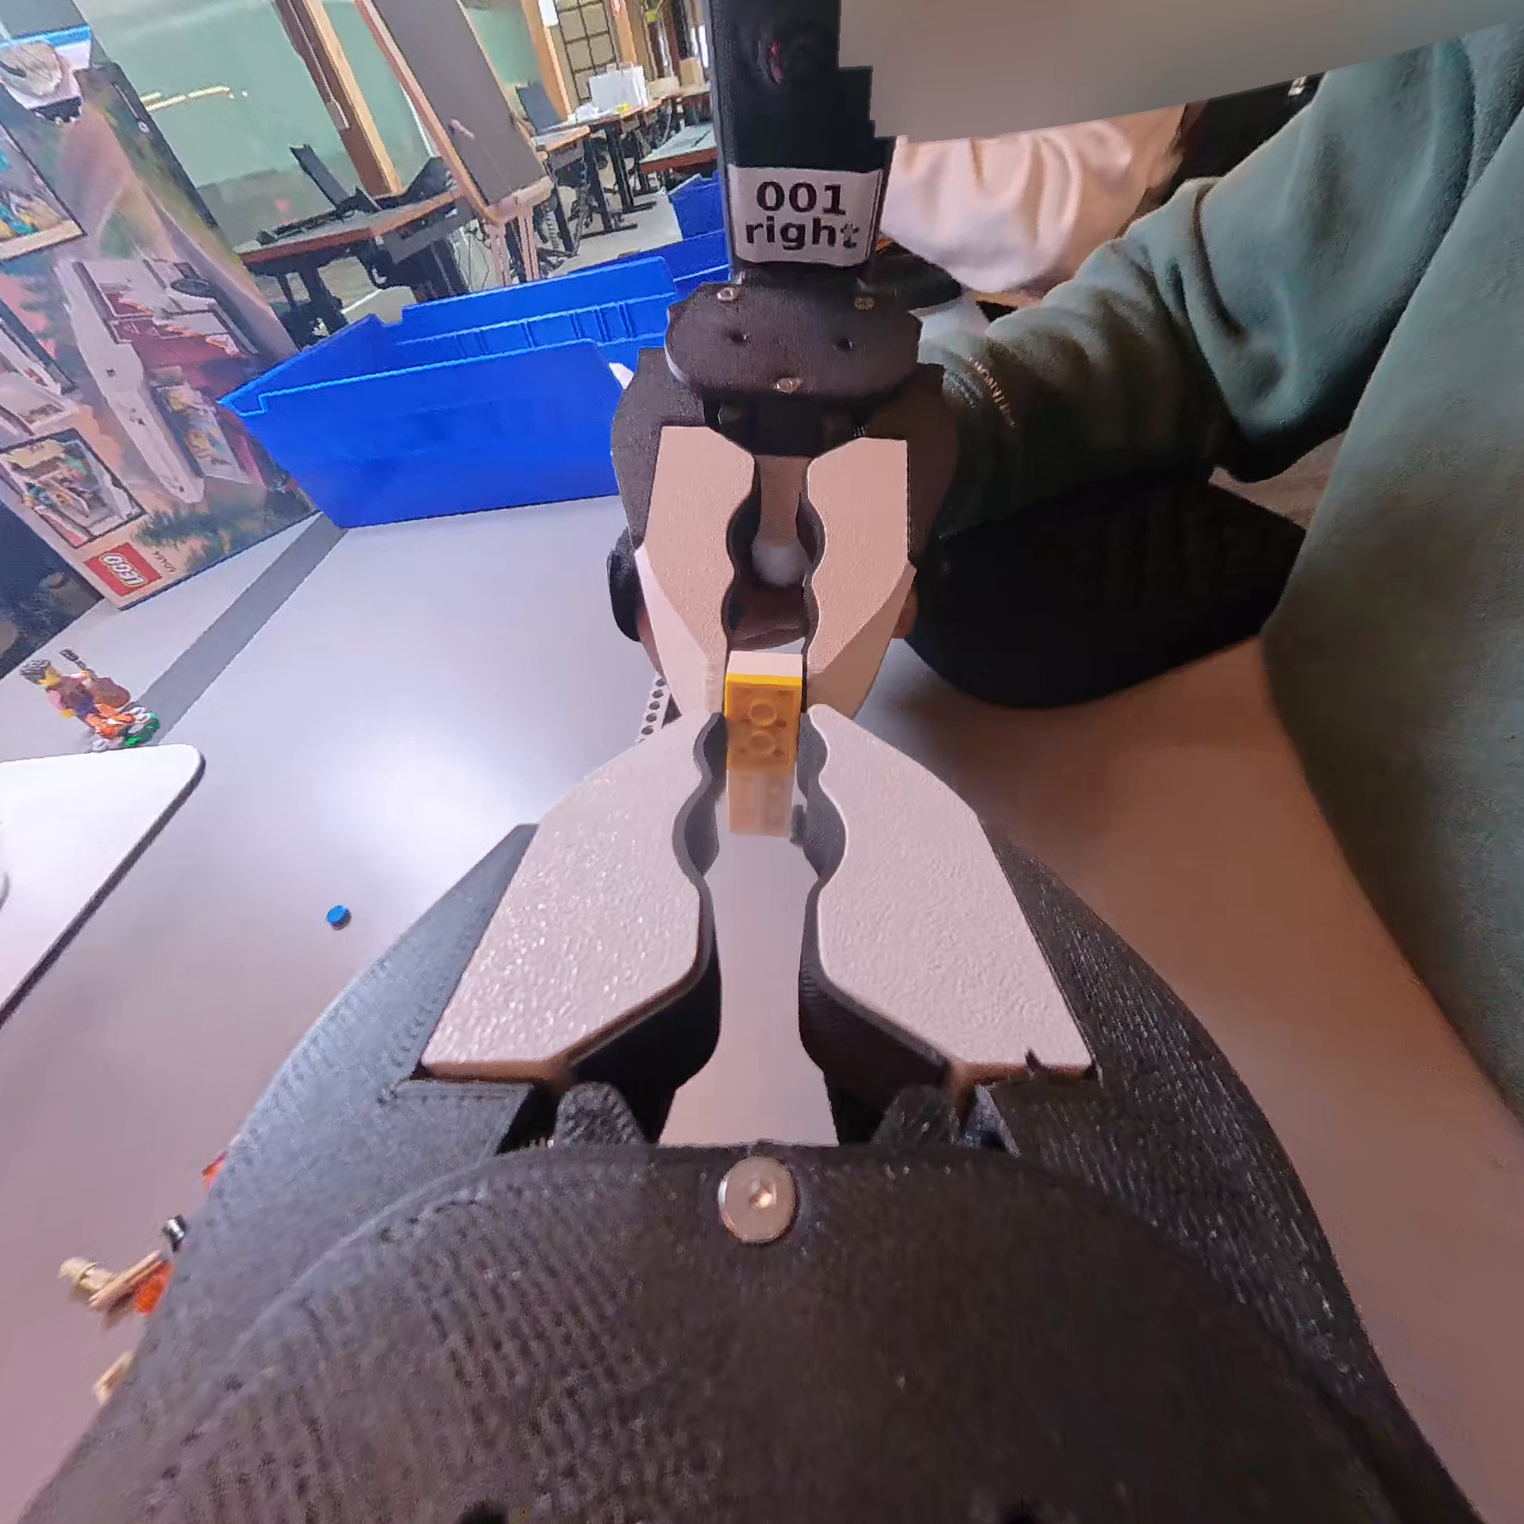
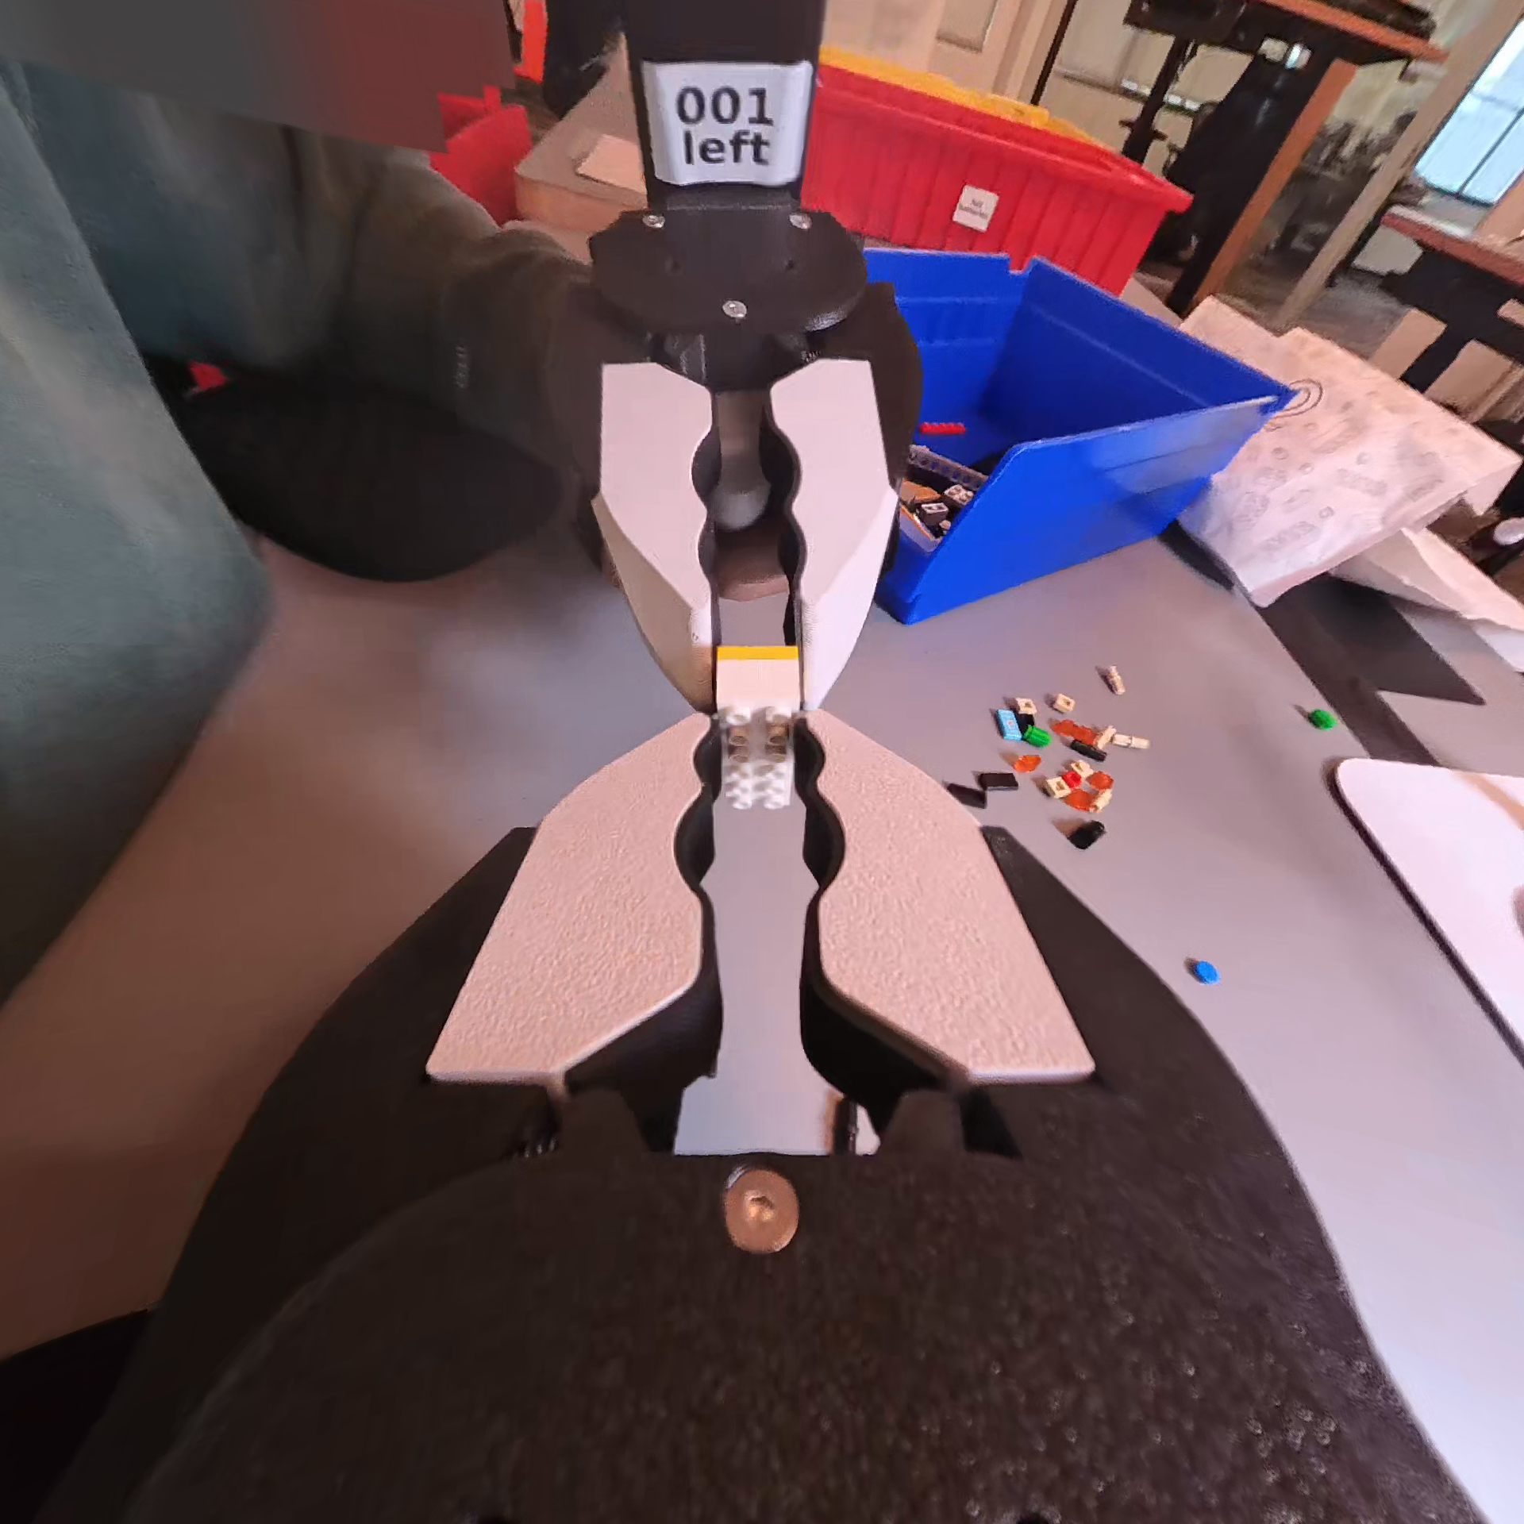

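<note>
Glossy plastic brick (image 1: pixel 760 726); grainy matt fingers (image 1: pixel 594 907) (ribbed black housing); smooth table (image 1: pixel 396 742).

Black ribbed printed tongs (image 1: pixel 760 726) with pale wavy-edged fingers (image 1: pixel 602 907), silver screw (image 1: pixel 757 1197), teal-green sleeve (image 1: pixel 1237 330).

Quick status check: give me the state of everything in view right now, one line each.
Left gripper: shut on the yellow brick.
Right gripper: shut on the white brick.
Bricks: stacked together, off the table.
Blue bin: tipped, parts inside.
Loose pieces: scattered.
</note>
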Demonstrator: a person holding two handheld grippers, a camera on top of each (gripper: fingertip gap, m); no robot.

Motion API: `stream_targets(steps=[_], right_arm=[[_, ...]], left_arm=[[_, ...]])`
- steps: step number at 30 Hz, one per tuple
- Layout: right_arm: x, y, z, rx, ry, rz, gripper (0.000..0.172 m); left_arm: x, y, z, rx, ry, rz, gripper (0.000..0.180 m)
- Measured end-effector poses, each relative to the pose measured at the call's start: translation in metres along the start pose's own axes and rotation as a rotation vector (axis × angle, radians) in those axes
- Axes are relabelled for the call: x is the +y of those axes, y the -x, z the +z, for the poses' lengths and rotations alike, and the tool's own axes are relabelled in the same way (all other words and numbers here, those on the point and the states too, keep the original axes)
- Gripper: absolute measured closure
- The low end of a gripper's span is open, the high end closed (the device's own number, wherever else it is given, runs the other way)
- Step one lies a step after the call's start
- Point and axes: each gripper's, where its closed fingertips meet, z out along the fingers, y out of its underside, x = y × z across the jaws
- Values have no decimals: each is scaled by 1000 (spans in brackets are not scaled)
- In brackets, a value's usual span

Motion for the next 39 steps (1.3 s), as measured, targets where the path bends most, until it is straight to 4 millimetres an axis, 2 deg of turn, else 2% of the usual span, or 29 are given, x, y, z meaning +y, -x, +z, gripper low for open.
stream_targets(steps=[6,10,12,13,15,17,20,22,25,28,30,34,37,39], right_arm=[[-11,3,-5,-63,-45,34,155],[-10,6,-12,-91,-35,26,155],[-1,-11,-33,-39,-39,65,155],[-3,-18,-46,-20,-86,113,156],[-7,-22,-55,6,-122,134,155],[-9,-23,-51,6,-118,134,155],[-2,-25,-50,11,-103,149,155],[0,-27,-50,22,-100,164,155],[3,-30,-49,45,-88,181,155],[6,-32,-48,63,-70,195,155],[6,-31,-46,57,-68,197,155],[8,-29,-42,55,-52,200,155],[11,-30,-37,67,-38,215,155],[12,-29,-35,67,-40,217,155]], left_arm=[[-9,-3,-4,46,-25,-8,164],[-12,-5,-7,79,-43,-33,164],[-32,26,-45,1,-176,-132,164],[-35,37,-60,-39,-186,-133,164],[-31,38,-62,-101,-121,-45,164],[-32,42,-60,-126,-67,-8,164],[-39,56,-73,-178,-67,4,164],[-37,61,-79,-216,-48,15,164],[-26,79,-94,-326,61,37,164],[4,108,-128,-481,314,-39,164],[10,126,-156,-600,368,-61,164],[36,143,-204,-751,553,-120,164],[63,146,-225,-798,706,-182,162],[74,149,-231,-830,770,-184,139]])
